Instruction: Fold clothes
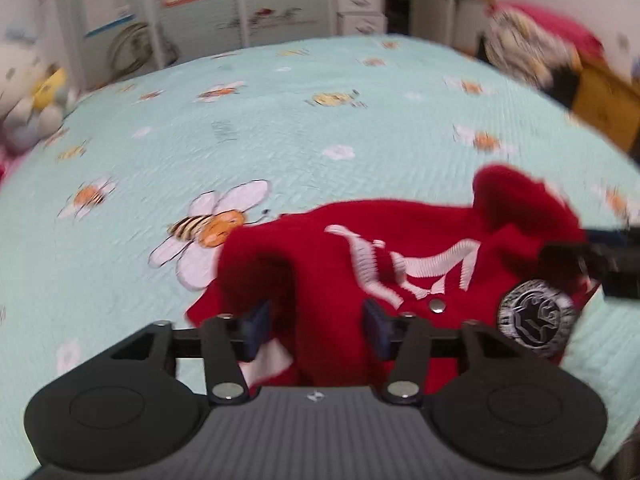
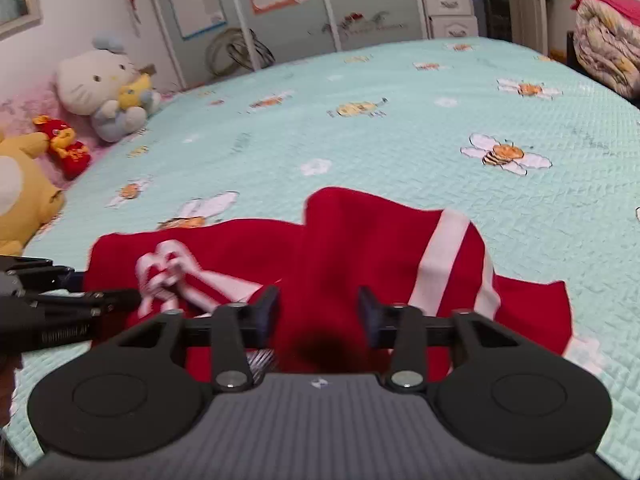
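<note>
Red jacket [image 1: 340,264] crumpled on bee-print bedspread [image 1: 280,128], tools' jaws apart.

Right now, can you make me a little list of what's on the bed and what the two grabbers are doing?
Garment: red jacket with white lettering, rumpled, not yet folded
Surface: mint bedspread with bee and flower print
Left gripper: open, jaws either side of red fabric, pads not pressing
Right gripper: open, over the jacket
Patch: round black-and-white badge on the jacket
Toys: white cat plush at the bed's far left edge
</note>
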